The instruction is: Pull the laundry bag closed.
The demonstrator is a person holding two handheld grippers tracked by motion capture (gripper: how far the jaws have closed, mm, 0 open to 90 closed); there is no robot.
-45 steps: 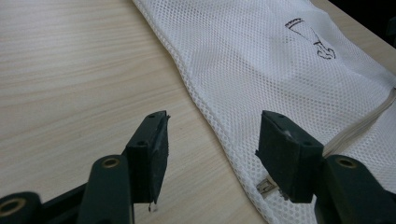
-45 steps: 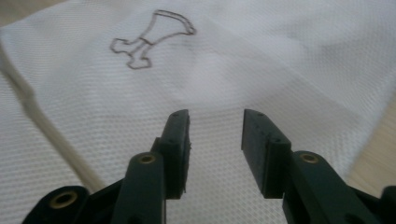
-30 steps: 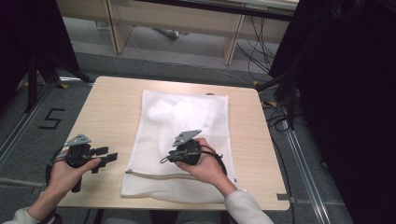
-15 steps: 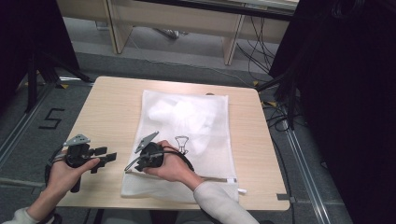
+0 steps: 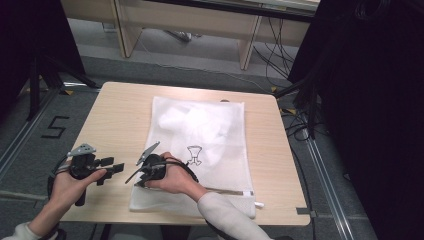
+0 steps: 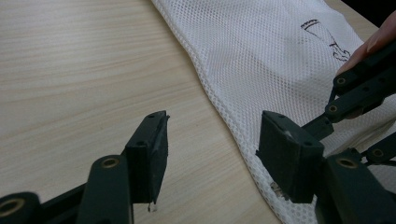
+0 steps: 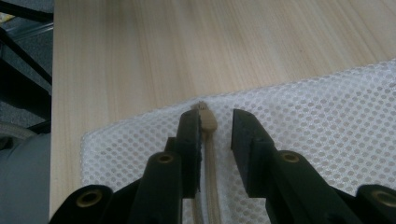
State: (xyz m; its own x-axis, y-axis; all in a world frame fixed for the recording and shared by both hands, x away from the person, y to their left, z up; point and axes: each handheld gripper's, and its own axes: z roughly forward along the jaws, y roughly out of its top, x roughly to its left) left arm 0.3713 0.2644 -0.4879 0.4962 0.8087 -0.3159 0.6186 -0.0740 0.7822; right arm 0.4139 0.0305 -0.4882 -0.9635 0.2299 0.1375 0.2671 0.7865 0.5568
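The white mesh laundry bag (image 5: 200,150) lies flat at the centre of the pale wooden table (image 5: 115,110). At its lower-left corner the right gripper (image 7: 215,133), jaws just opening and half apart, straddles the beige zipper end (image 7: 207,119) without pinching it; the zipper runs rightward along the near hem. The left gripper (image 6: 212,149) hovers open and empty further left.

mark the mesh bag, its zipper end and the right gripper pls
mesh bag (image 5: 227,131): high view, on the bare white mesh at its right side.
zipper end (image 7: 208,119): right gripper view, on the beige tab at the bag's corner.
right gripper (image 7: 216,128): right gripper view, midway between its two black fingertips, which stand apart astride the zipper.
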